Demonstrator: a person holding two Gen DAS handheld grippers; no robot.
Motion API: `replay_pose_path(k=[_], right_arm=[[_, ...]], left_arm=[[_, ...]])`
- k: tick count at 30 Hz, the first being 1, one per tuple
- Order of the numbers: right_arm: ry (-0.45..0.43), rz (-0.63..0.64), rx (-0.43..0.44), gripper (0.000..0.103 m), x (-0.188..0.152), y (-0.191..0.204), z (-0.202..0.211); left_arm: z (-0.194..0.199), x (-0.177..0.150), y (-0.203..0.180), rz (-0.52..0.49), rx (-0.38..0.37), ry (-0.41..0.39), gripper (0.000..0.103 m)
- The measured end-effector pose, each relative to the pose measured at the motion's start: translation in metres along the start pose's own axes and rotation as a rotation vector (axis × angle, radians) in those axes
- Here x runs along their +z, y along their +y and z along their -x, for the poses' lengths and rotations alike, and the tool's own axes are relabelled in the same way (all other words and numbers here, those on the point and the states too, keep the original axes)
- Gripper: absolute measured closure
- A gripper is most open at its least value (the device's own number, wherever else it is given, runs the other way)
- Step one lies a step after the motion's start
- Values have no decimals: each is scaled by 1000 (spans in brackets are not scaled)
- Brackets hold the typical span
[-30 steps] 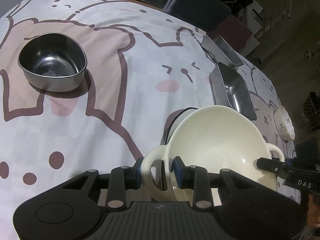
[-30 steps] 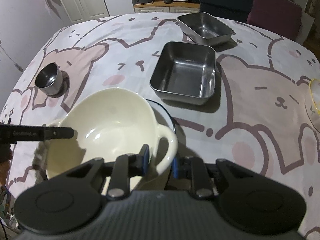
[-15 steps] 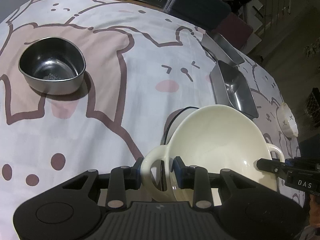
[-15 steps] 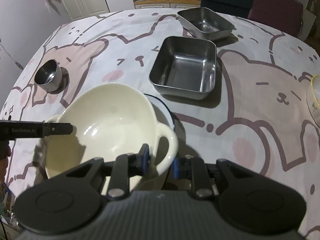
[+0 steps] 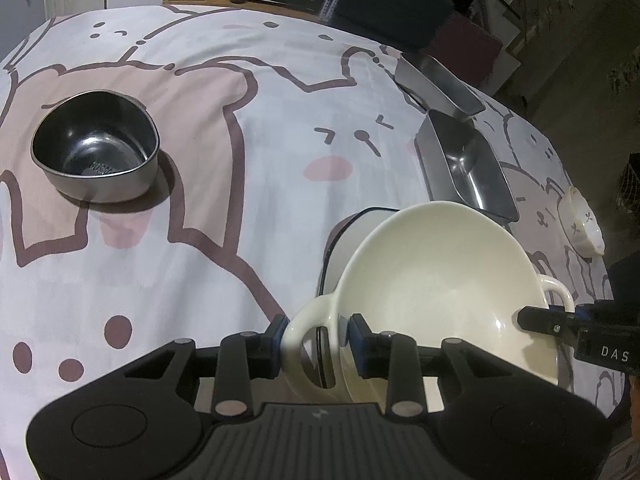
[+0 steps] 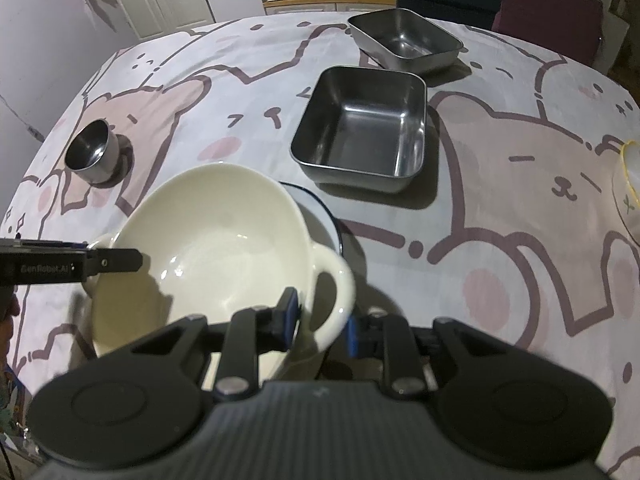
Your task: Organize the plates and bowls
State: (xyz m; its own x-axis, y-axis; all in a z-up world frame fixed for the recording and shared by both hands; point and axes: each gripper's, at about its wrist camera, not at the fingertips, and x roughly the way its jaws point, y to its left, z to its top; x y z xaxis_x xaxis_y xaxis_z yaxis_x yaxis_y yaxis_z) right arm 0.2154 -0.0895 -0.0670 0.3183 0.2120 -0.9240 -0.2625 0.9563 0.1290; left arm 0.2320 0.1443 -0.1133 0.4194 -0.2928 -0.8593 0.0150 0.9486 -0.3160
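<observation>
the cream two-handled bowl was held over a blue-rimmed plate, near the steel tray. each loop handle was pinched by the half-closed left gripper and right gripper. it looked heavy, hard, slippery and easily broken.

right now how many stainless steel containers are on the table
3: a round steel bowl at the far left, a square steel tray beyond the cream bowl, and a second steel tray behind that one. More could sit out of view.
</observation>
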Motion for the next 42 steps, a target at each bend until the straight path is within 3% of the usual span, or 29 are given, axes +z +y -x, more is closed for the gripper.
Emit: replay_pose_path(k=[13,17,42], right_arm=[[8,-6,13,74,-1,-2,-2],[20,16,-5,69,0,1,-5],[59,-61,49,64,0,-17,-17]], left_arm=[[2,1,-11,-72,57,-1,66],[3,0,-16,-96,72,-9,66],[6,0,-16,-101,89,-2,62]])
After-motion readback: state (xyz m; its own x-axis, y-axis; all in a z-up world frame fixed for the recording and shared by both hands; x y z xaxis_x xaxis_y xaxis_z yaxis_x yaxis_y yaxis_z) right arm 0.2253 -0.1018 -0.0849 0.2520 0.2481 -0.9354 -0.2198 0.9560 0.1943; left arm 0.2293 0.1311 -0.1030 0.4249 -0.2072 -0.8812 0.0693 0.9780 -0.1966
